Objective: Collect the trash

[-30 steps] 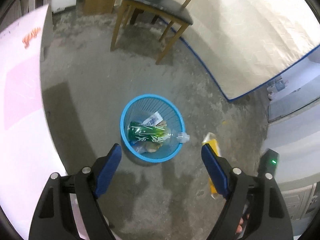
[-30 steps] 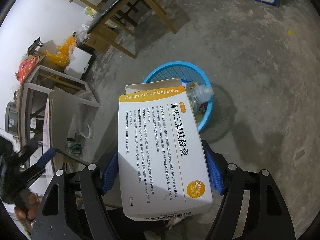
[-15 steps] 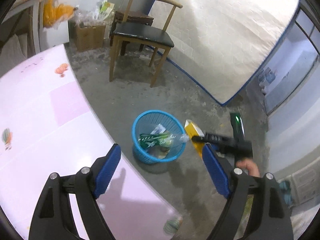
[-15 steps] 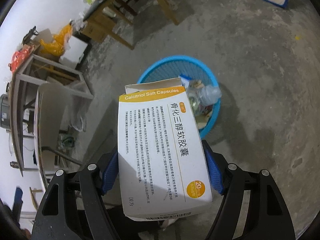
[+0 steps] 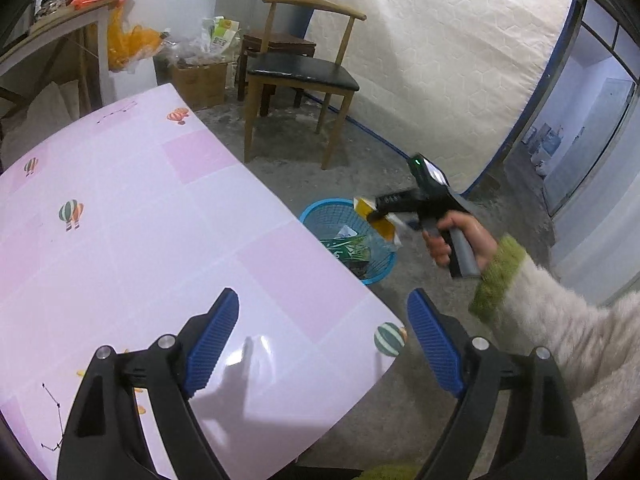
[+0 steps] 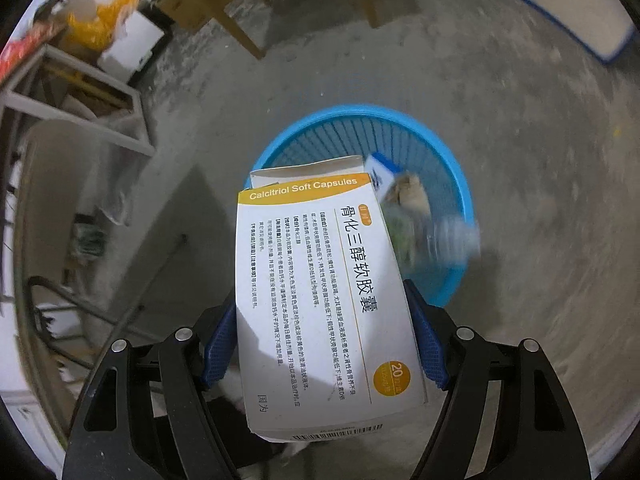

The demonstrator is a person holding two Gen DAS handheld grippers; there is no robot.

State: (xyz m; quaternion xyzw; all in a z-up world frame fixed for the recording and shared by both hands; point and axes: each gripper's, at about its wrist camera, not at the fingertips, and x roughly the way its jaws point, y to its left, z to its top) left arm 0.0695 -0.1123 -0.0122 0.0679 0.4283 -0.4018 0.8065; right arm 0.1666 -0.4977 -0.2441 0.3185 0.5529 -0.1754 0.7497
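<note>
While the right gripper [image 6: 324,336] clamps a white-and-orange Calcitriol Soft Capsules box [image 6: 320,300] at frame centre, above the blue wastebasket [image 6: 460,184] holding other trash, the left gripper [image 5: 322,344] hangs empty, jaws wide apart, over the pink table [image 5: 120,220].

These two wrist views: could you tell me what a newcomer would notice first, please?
In the right wrist view, a white and orange cardboard medicine box fills the middle, clamped between the right tongs above a round blue plastic basket holding trash. In the left wrist view, the open left tongs hover over a glossy pink tabletop.
</note>
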